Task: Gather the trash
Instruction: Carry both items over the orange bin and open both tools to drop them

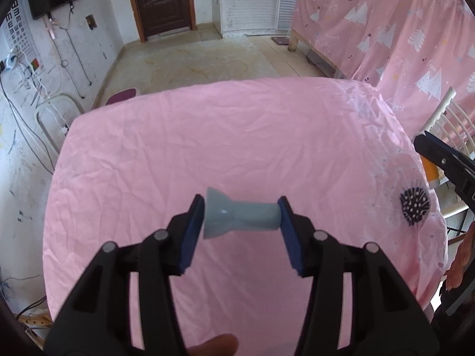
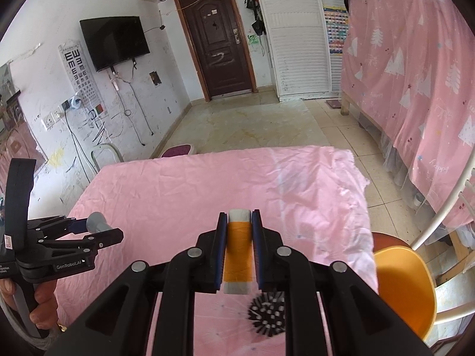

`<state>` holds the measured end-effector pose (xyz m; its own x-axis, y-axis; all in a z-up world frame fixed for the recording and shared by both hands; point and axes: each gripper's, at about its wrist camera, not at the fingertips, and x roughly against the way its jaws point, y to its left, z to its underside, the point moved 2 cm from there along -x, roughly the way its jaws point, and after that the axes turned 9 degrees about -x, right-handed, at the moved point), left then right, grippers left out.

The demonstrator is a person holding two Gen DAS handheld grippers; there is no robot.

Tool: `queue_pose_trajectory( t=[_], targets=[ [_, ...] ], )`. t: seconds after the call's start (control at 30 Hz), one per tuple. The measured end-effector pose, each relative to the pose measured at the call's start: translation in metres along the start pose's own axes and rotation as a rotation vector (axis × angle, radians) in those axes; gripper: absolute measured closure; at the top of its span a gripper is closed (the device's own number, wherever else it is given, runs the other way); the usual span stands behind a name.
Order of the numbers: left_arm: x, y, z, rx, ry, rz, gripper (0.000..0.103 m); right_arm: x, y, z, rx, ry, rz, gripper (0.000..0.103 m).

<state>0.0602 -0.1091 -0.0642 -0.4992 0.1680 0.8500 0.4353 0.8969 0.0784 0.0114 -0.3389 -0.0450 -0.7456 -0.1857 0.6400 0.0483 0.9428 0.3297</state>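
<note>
Left gripper (image 1: pixel 242 218): pinching grey funnel (image 1: pixel 237 218) endwise, above pink cloth (image 1: pixel 207 136)
Right gripper (image 2: pixel 240 249): clamped on orange spool (image 2: pixel 238 252), above cloth
Spiky ball (image 2: pixel 267 316): on cloth, under right gripper

Spiky ball (image 2: pixel 268 314) on table (image 1: pixel 207 136), right side — chair (image 2: pixel 406 281) beside table's right edge; door (image 2: pixel 218 53) beyond.
</note>
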Motion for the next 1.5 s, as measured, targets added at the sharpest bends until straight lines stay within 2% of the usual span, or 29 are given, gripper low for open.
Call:
queue_pose_trajectory(
  t=[0.37,0.73,0.97,1.2,1.33,1.5],
  targets=[
    [0.015,-0.078,-0.031,-0.118,-0.046,0.017,0.054,0.038,-0.071,-0.008,-0.092,-0.078,0.032,0.097],
    [0.034,-0.185,-0.056,-0.232,-0.142,0.195,0.054,0.086,-0.160,0.003,-0.199,-0.152,0.108,0.097],
    [0.033,-0.243,-0.065,-0.291,-0.158,0.289,0.054,0.101,-0.202,0.018,-0.249,-0.157,0.136,0.097],
    [0.024,-0.281,-0.068,-0.325,-0.138,0.355,0.054,0.104,-0.225,0.031,-0.275,-0.136,0.129,0.097],
    [0.024,-0.289,-0.070,-0.328,-0.140,0.392,0.054,0.103,-0.230,0.033,-0.291,-0.125,0.116,0.097],
    [0.022,-0.296,-0.072,-0.335,-0.131,0.416,0.050,0.101,-0.237,0.037,-0.317,-0.115,0.112,0.096]
  ],
)
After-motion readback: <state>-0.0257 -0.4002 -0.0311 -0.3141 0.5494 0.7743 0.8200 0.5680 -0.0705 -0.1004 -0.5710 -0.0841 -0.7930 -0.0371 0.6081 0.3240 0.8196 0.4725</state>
